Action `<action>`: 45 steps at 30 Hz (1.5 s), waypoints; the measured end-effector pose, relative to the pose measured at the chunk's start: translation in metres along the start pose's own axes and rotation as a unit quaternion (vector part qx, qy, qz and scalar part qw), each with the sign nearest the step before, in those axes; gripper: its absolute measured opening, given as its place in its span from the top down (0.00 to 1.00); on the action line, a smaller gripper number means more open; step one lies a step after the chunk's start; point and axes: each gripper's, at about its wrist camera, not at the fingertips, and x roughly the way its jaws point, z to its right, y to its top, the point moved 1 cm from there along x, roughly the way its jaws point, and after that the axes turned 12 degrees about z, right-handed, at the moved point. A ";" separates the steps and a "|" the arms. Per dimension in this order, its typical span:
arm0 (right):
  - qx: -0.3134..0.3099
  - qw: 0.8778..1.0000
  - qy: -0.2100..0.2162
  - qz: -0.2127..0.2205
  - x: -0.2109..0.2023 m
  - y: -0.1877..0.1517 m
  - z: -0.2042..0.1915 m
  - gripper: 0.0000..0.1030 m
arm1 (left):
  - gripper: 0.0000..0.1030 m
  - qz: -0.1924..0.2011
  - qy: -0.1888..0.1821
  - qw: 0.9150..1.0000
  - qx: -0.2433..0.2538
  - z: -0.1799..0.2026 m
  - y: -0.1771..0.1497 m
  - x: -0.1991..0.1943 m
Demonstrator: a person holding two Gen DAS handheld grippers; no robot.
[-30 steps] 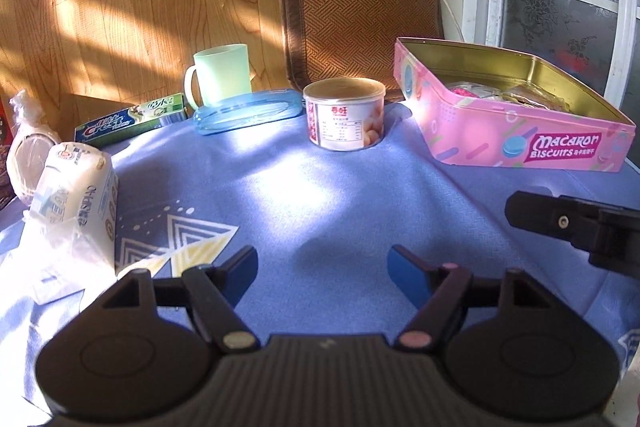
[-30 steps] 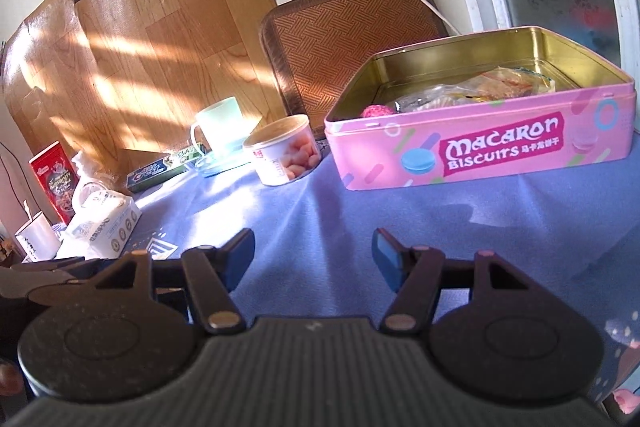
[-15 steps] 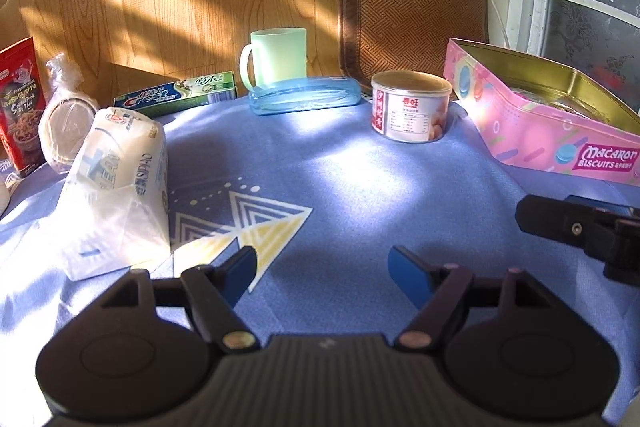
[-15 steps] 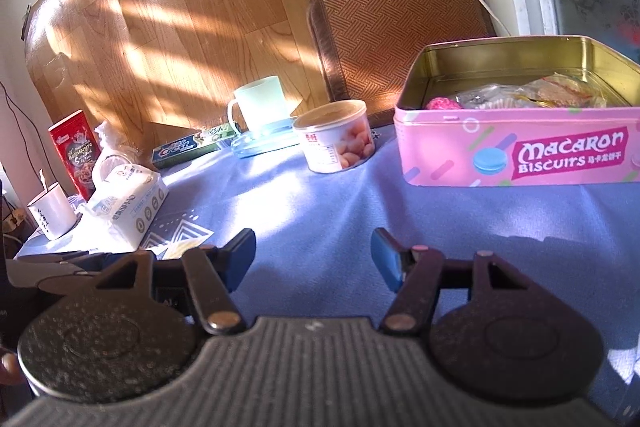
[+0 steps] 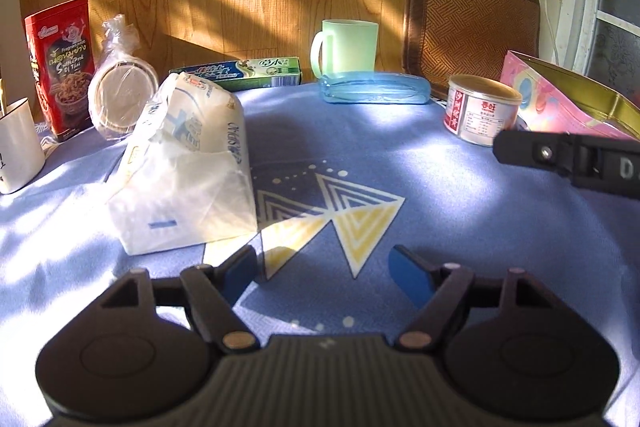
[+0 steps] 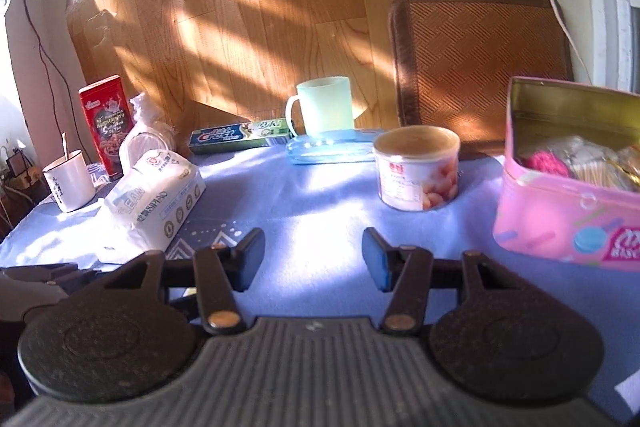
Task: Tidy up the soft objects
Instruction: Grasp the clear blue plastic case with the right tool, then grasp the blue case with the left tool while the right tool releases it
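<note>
A white soft tissue pack (image 5: 188,167) lies on the blue tablecloth (image 5: 360,155), just ahead and left of my left gripper (image 5: 324,273), which is open and empty. The pack also shows in the right wrist view (image 6: 154,205). My right gripper (image 6: 314,255) is open and empty, low over the cloth. An open pink biscuit tin (image 6: 568,187) with packets inside stands at the right; its corner shows in the left wrist view (image 5: 568,95). A finger of the right gripper (image 5: 560,157) crosses the left view's right edge.
At the back stand a green mug (image 5: 346,47), a toothpaste box (image 5: 240,73), a blue plastic case (image 5: 374,91) and a food can (image 5: 480,113). At the left are a red snack bag (image 5: 60,67), a wrapped round item (image 5: 120,99) and a white cup (image 5: 18,147).
Both grippers have swung left. The tissue pack now lies closer and more central in the left view. The pink tin has slid to the right edge. Both jaws stay open.
</note>
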 end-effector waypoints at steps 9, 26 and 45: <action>-0.033 0.998 -0.014 -0.044 0.137 0.080 0.021 0.46 | 0.23 0.012 -0.004 1.000 -0.018 -0.005 -0.002 0.000; 0.014 0.972 -0.022 -0.234 0.281 0.080 0.050 0.38 | 0.15 0.017 -0.027 0.998 -0.047 -0.014 -0.001 0.002; -0.092 0.967 0.070 -0.228 0.176 0.031 -0.033 0.41 | 0.12 0.042 -0.008 0.991 -0.125 -0.042 -0.001 -0.006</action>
